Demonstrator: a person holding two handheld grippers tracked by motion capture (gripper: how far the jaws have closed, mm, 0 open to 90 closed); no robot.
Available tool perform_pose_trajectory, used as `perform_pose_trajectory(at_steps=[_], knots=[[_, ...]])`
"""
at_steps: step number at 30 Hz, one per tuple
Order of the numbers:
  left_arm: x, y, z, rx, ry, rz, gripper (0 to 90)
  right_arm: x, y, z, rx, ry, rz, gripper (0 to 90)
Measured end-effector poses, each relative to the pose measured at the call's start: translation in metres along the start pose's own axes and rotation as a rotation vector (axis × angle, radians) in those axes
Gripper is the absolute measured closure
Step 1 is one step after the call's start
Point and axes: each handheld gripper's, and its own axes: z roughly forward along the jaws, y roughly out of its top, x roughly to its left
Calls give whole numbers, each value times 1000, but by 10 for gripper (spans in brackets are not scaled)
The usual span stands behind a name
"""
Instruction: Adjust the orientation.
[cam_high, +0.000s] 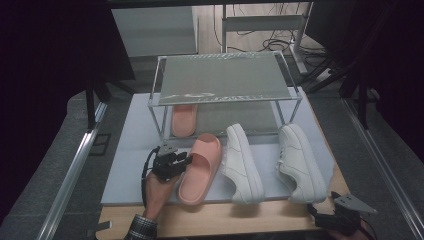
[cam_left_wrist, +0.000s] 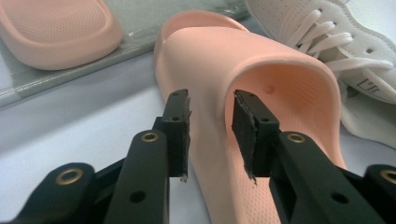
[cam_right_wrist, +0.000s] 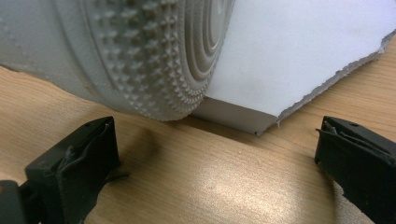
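A pink slide sandal (cam_high: 200, 165) lies on the white foam board (cam_high: 130, 165), toe toward the rack. My left gripper (cam_high: 186, 161) is at its left side. In the left gripper view the jaws of the left gripper (cam_left_wrist: 211, 112) straddle the side wall of the slide (cam_left_wrist: 280, 79) with small gaps at the pads, so they stand open. A matching pink slide (cam_high: 184, 120) rests on the rack's lower shelf. My right gripper (cam_high: 325, 212) sits low on the wooden table, wide open. In the right gripper view the right gripper (cam_right_wrist: 217, 140) faces the ribbed heel sole of a white sneaker (cam_right_wrist: 140, 51).
Two white sneakers (cam_high: 242, 162) (cam_high: 301, 162) lie on the board right of the slide. A two-tier metal shoe rack (cam_high: 222, 77) stands at the back with a bare top shelf. The board's torn corner (cam_right_wrist: 299, 56) overhangs the wooden table (cam_high: 225, 220).
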Motion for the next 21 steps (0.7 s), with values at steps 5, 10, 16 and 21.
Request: perform_pose_trajectory(at_steps=[5,10,16,21], knots=[[-1,2,5,5,-5,-24,709,0,0,0,0,0,0,0],[-2,4,5,3,3,-41,755,0,0,0,0,0,0,0],[-3,5,4,7,30,-46,786,0,0,0,0,1,0,0],[0,7,-1,10,49,-40,807,0,0,0,-1,1,-1,0]])
